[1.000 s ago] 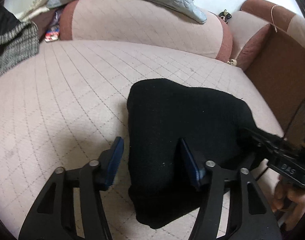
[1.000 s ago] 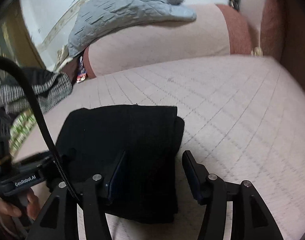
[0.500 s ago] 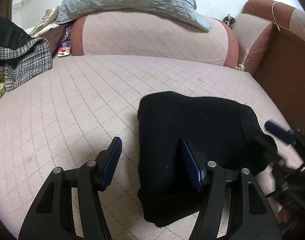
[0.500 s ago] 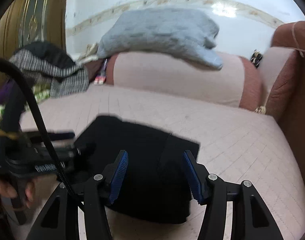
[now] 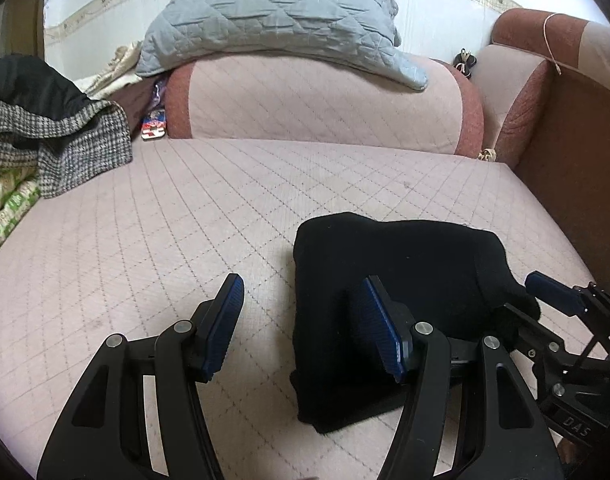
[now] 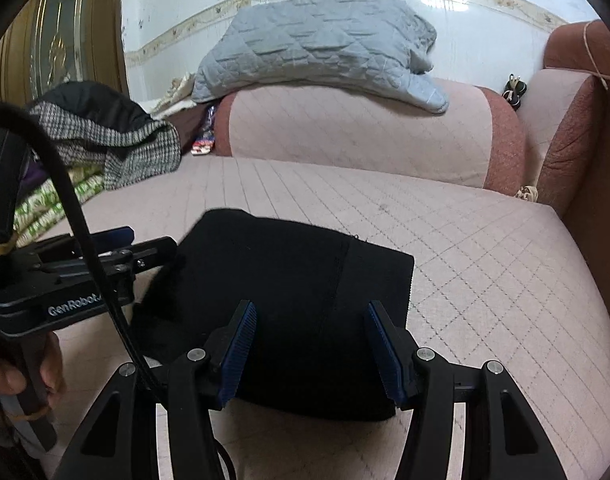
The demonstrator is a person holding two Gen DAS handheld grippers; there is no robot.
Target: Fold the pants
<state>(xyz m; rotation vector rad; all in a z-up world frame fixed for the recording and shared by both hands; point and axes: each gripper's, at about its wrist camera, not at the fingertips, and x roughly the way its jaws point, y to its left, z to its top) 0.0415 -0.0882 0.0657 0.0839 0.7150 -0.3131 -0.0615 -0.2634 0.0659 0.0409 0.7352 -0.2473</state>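
The black pants (image 5: 401, 276) lie folded into a compact bundle on the pink quilted sofa seat (image 5: 185, 216); they also show in the right wrist view (image 6: 289, 288). My left gripper (image 5: 301, 320) is open and empty, above the bundle's left edge. My right gripper (image 6: 311, 344) is open and empty, held above the bundle's near edge. The right gripper also shows in the left wrist view (image 5: 561, 300) at the bundle's right side. The left gripper shows in the right wrist view (image 6: 121, 248) at the bundle's left side.
A grey quilted blanket (image 5: 273, 20) lies over the sofa backrest (image 5: 313, 108). A checked and black pile of clothes (image 5: 57, 132) sits at the left with a green patterned cloth (image 5: 5, 216) under it. A brown armrest (image 5: 577, 152) bounds the right.
Both grippers have lifted and pulled back from the folded pants, tilting up so more of the backrest and wall shows. The pants have stayed in place.
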